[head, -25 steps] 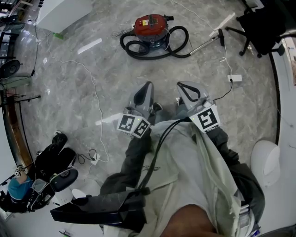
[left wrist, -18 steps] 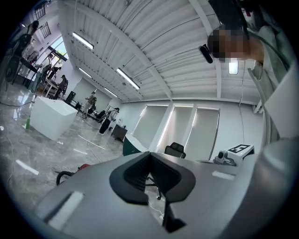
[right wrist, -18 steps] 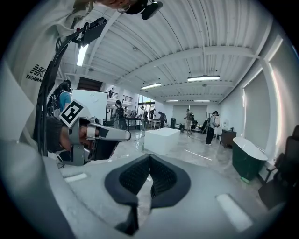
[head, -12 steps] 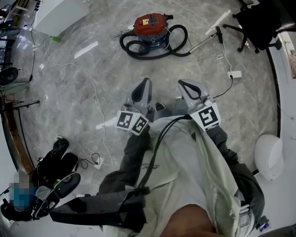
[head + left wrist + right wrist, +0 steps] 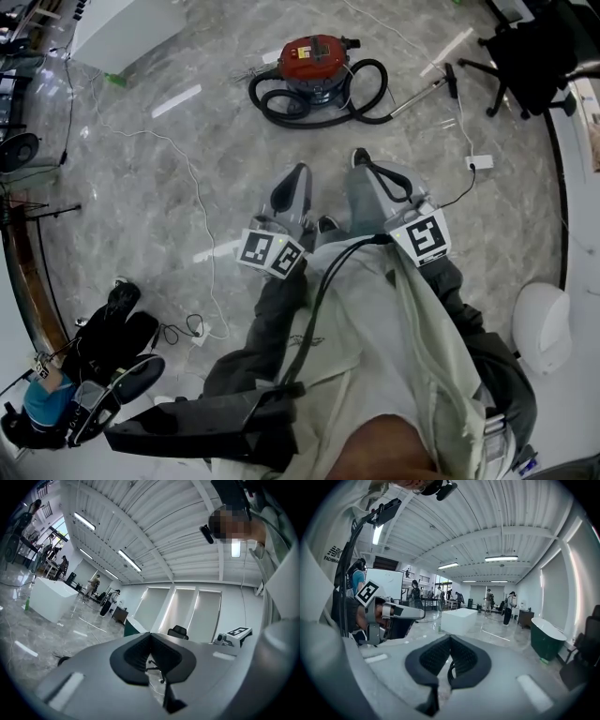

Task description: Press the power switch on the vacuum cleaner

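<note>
Vacuum cleaner (image 5: 314, 58) sat on floor well ahead of me, hose (image 5: 367, 101) coiled round it; switch too small to pick out. Left gripper (image 5: 296, 178) and right gripper (image 5: 372, 176) both pinched closed, holding nothing. My judgement: close distance first, then prod switch squarely with one closed tip.

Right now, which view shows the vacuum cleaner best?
The head view: the red vacuum cleaner sits whole on the floor with its black hose coiled beside it. Both gripper views point up into the room; neither shows its body.
</note>
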Motion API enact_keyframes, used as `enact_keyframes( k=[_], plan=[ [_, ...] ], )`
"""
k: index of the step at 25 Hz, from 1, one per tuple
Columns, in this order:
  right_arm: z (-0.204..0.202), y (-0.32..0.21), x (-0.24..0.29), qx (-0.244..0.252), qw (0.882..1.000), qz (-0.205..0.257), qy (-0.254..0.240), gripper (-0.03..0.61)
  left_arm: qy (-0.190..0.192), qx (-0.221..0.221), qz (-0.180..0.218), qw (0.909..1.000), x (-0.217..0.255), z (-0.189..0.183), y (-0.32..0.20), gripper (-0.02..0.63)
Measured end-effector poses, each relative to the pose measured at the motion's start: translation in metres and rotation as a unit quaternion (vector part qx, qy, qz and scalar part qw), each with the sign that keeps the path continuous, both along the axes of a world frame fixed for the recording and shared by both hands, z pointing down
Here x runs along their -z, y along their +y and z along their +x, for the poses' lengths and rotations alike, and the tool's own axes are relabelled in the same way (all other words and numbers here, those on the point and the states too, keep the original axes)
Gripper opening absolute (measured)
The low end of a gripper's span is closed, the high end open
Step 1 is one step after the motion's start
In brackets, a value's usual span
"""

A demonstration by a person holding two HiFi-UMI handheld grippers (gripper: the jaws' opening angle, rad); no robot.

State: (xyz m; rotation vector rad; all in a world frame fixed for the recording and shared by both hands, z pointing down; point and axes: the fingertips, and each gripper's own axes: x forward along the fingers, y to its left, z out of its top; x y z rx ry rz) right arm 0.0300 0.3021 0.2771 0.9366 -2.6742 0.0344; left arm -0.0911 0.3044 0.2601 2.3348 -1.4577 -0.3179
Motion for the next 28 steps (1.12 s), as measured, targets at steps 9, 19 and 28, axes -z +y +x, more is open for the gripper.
enact_keyframes(
  k=[9, 19, 28],
  plan=[
    [-0.011, -0.126, -0.019, 0.021, 1.000, -0.004, -0.016, -0.002, -0.017, 0.034, -0.025, 0.9990, -0.021, -0.012, -0.098, 0.002],
    [0.003, -0.319, -0.013, 0.058, 0.998, 0.007, -0.003, -0.002, -0.039, 0.107, -0.026, 0.9932, -0.003, -0.017, -0.277, 0.003],
    [0.005, -0.401, -0.021, 0.052, 0.999, -0.002, 0.007, -0.002, -0.051, 0.129, -0.040, 0.9896, -0.013, -0.028, -0.350, 0.003]
  ],
)
